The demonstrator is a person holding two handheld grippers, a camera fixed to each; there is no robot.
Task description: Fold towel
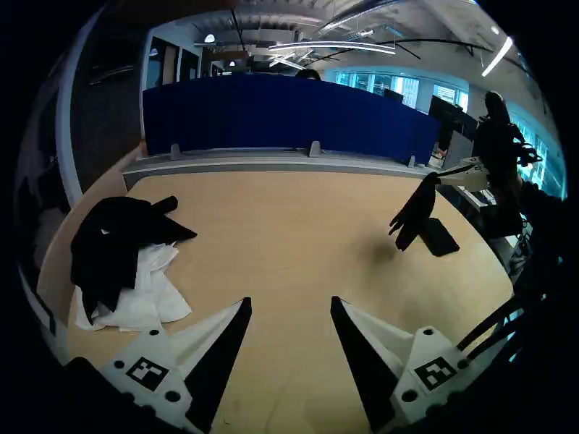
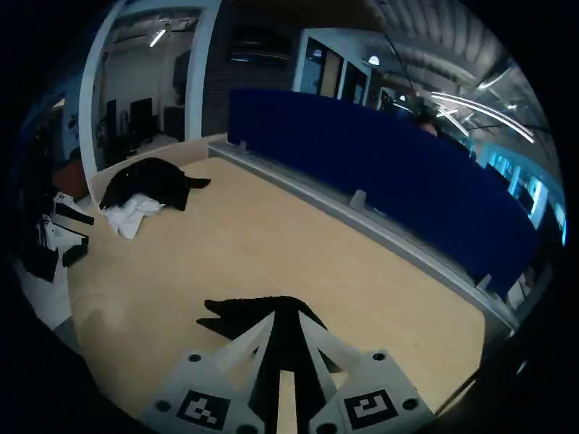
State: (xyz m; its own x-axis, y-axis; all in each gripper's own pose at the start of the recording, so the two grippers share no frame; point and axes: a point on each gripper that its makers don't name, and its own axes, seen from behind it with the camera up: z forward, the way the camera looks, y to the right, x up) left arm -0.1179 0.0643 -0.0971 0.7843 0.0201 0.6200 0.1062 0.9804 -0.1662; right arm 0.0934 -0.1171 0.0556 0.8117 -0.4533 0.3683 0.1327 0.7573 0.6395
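Pale wooden table (image 1: 289, 239) in an open office, backed by a long blue partition (image 1: 289, 116) under strip lights. Folding looked barely begun. A black towel (image 1: 412, 217) hung bunched and unfolded over the table's right side, apparently just clear of the wood. It was pinched by the right gripper (image 2: 286, 316), whose two fingers were pressed together on a bunch of the cloth. Just beneath the towel lay a flat dark object (image 1: 441, 237); whether that was an already folded towel could not be told. On the far left of the table sat a loose heap of black and white cloth (image 1: 123, 260), crumpled and apparently waiting its turn. No neat fold showed in the held towel, so laying it flat and making every fold seemed left to do. The left gripper (image 1: 289, 307) was held low over the near part of the table, pointing forward across it. Its fingers were spread wide with nothing between them, well apart from both towel and heap. The right gripper reached in from the right side, raised above the surface.
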